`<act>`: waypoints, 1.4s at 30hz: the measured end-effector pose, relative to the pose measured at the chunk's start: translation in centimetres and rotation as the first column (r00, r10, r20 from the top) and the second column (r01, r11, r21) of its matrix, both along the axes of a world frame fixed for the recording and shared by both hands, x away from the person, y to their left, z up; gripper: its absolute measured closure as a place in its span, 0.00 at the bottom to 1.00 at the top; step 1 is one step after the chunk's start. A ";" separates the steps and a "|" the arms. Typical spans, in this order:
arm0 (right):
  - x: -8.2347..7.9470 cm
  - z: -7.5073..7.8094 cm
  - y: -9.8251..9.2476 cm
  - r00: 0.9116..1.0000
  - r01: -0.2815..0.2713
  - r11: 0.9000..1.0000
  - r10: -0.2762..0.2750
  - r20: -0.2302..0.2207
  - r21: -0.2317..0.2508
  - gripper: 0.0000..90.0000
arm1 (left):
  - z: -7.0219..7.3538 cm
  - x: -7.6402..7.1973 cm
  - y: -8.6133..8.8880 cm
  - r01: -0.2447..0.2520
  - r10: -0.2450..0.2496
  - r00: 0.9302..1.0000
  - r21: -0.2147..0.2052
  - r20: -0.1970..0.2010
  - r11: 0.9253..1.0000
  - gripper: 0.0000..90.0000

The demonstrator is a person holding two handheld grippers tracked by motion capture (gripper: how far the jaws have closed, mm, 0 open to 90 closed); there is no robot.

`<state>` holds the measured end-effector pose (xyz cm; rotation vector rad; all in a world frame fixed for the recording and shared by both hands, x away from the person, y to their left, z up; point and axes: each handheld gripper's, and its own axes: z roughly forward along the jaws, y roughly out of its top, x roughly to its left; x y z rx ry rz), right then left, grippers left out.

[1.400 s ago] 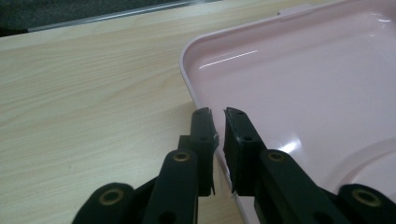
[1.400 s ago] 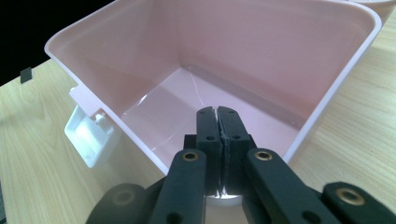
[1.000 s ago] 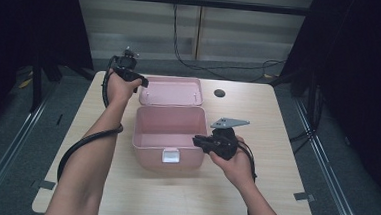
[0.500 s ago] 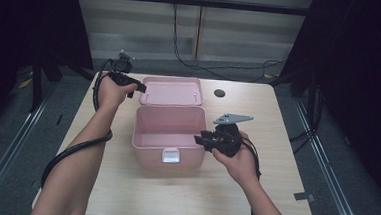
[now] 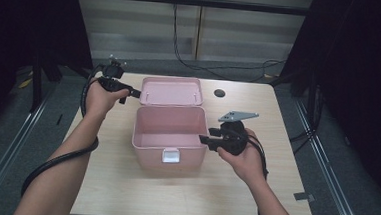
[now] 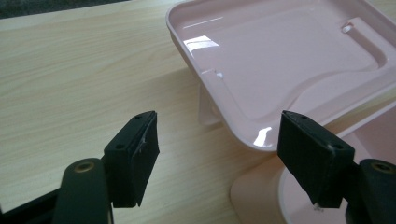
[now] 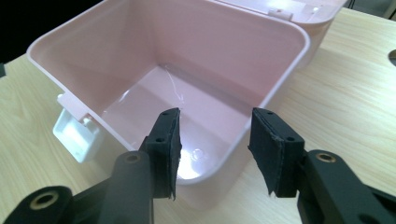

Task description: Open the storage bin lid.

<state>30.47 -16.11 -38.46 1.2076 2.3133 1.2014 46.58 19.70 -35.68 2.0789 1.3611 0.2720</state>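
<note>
Pink box (image 5: 169, 131) mid-table (image 5: 273, 192), lid (image 5: 172, 90) laid open toward far edge. Left hand-held gripper (image 5: 129, 92) released beside lid's left rim; right hand-held gripper (image 5: 205, 137) released, jaws straddling box's right wall.

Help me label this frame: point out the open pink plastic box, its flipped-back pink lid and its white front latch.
Open pink plastic box (image 5: 148, 146): high view, front rim.
Flipped-back pink lid (image 6: 289, 56): left gripper view, glossy inner face.
White front latch (image 7: 77, 134): right gripper view, middle of the tab.
</note>
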 end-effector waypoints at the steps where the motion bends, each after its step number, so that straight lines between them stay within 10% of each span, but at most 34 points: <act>1: 0.0 0.0 -0.2 1.000 0.007 1.000 -0.007 -0.001 0.003 0.58 | 0.0 -0.1 0.1 0.002 -0.002 1.000 0.001 0.000 1.000 0.32; 26: 0.5 -0.9 -3.9 0.997 0.075 0.997 -0.076 -0.014 -0.017 0.38 | -0.5 -2.7 3.3 0.012 -0.011 1.000 -0.049 0.018 0.999 0.30; 42: 1.0 -1.7 -5.2 0.997 0.060 0.996 -0.064 -0.049 -0.071 0.32 | -3.3 -4.6 5.2 0.022 -0.019 0.999 -0.067 0.033 0.998 0.29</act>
